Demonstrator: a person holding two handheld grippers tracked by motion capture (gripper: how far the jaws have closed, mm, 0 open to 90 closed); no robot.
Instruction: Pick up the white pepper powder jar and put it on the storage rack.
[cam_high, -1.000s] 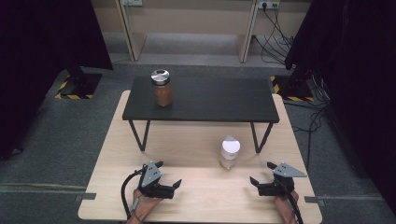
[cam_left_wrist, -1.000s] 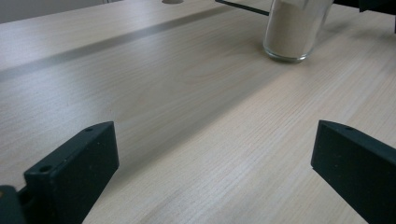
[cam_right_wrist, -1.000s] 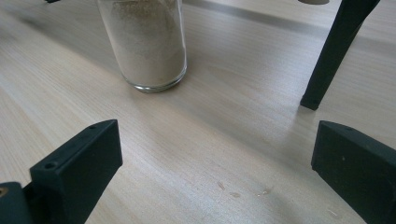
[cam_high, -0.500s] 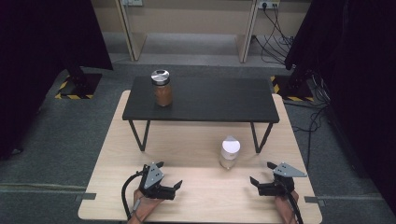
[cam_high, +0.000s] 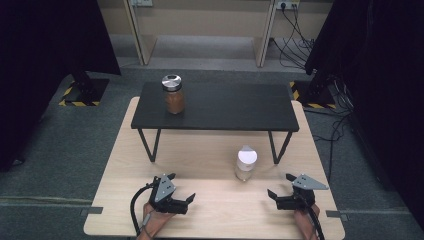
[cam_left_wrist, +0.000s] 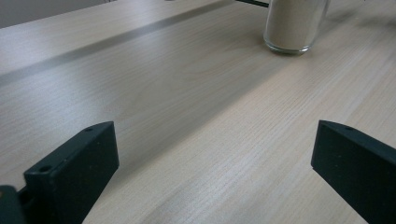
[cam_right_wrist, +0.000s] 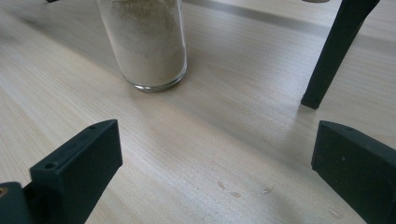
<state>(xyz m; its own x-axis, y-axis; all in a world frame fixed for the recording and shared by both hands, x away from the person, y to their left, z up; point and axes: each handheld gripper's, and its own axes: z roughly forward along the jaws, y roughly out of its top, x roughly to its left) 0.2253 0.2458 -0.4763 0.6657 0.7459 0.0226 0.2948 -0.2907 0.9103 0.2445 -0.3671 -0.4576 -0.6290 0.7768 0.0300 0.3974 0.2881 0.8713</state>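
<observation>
While both hands rest near the front edge of a pale wooden table (cam_high: 210, 150), two grippers sit low over it, one held in each hand. The left gripper (cam_high: 181, 201) has its two black jaws spread wide apart with nothing between them, just bare wood grain beneath. The right gripper (cam_high: 276, 196) is likewise spread wide and holds nothing.

There are two jars. One glass jar with a white lid (cam_high: 246, 163), filled with pale powder, stands upright on the wooden table between the two grippers and a little beyond them, touching neither. The second jar, brown contents under a silver lid (cam_high: 173, 93), stands upright on the left part of one small black shelf (cam_high: 235, 107), which rests on thin black legs on the wooden table. One of those legs (cam_right_wrist: 332, 51) stands near the white-lidded jar in the right gripper view.
</observation>
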